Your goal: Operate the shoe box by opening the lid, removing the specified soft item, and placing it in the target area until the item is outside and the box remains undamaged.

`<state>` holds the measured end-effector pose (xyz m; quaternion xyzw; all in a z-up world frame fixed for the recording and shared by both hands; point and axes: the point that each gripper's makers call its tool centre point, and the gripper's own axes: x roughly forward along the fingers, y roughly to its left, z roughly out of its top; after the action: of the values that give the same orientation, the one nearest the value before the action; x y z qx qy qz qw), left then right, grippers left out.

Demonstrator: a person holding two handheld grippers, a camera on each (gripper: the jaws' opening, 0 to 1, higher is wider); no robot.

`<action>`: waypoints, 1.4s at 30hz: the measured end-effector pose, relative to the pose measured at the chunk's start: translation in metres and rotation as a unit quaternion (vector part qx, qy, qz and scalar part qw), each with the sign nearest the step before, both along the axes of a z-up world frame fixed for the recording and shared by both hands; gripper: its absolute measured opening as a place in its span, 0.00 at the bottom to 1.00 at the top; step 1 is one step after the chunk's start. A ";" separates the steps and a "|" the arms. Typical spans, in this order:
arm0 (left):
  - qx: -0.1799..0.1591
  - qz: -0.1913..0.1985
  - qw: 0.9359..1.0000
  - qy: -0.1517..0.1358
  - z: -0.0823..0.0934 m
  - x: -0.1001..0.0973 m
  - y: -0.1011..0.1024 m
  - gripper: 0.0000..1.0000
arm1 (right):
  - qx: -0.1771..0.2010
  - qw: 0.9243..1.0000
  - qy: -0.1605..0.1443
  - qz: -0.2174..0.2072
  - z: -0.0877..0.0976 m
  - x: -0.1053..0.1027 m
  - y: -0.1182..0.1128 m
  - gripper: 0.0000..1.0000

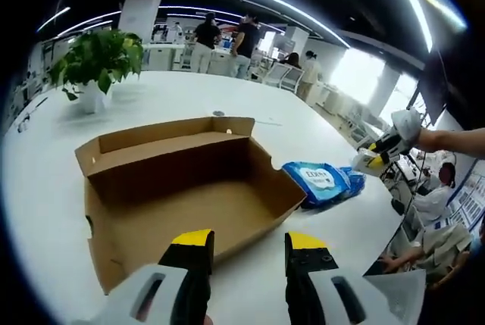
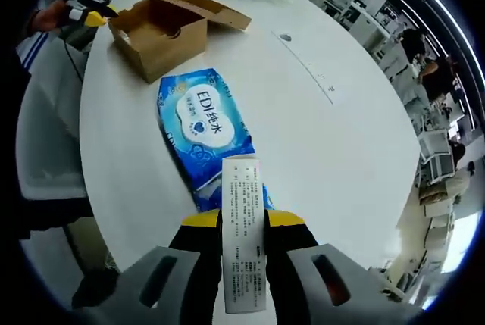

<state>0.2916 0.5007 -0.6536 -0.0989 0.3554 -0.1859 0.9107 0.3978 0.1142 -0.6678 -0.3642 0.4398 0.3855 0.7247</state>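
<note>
The right gripper (image 2: 242, 223) pinches the white-labelled end of the blue wipes pack (image 2: 204, 132), which lies on the white tabletop (image 2: 333, 135) just beside the open shoe box (image 2: 159, 33), its long axis running straight away from the jaws toward the box. The left gripper (image 1: 248, 245), jaws spread and empty, hovers at the box's near wall. Its view shows the box interior empty; the right gripper view shows the pinch itself.
</note>
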 end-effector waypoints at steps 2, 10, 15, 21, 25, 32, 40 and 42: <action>0.000 0.006 1.000 0.001 0.000 0.000 0.003 0.38 | -0.003 1.000 -0.002 0.003 0.001 0.007 0.001 0.18; 0.001 0.021 1.000 0.006 -0.003 0.000 0.011 0.38 | -0.024 0.999 -0.010 0.023 -0.003 0.035 0.003 0.18; 0.003 0.028 1.000 0.007 -0.003 0.004 0.017 0.38 | -0.039 0.998 -0.006 0.041 -0.012 0.047 0.005 0.18; 0.005 0.035 0.999 0.007 -0.003 0.006 0.023 0.38 | -0.052 0.997 0.000 0.057 -0.022 0.053 0.008 0.18; 0.007 0.037 0.999 0.009 -0.004 0.007 0.026 0.38 | -0.062 0.996 0.003 0.070 -0.030 0.058 0.008 0.18; 0.009 0.039 0.999 0.012 -0.005 0.007 0.026 0.38 | -0.090 0.989 0.014 0.120 -0.047 0.059 0.011 0.18; 0.013 0.040 0.999 0.015 -0.005 0.009 0.028 0.38 | -0.102 0.984 0.021 0.146 -0.060 0.061 0.015 0.18; 0.014 0.040 0.999 0.015 -0.005 0.010 0.028 0.38 | -0.106 0.982 0.024 0.155 -0.063 0.060 0.015 0.18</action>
<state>0.3018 0.5292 -0.6582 -0.1032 0.3674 -0.1425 0.9133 0.4581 0.1297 -0.7305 -0.4935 0.4333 0.4529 0.6030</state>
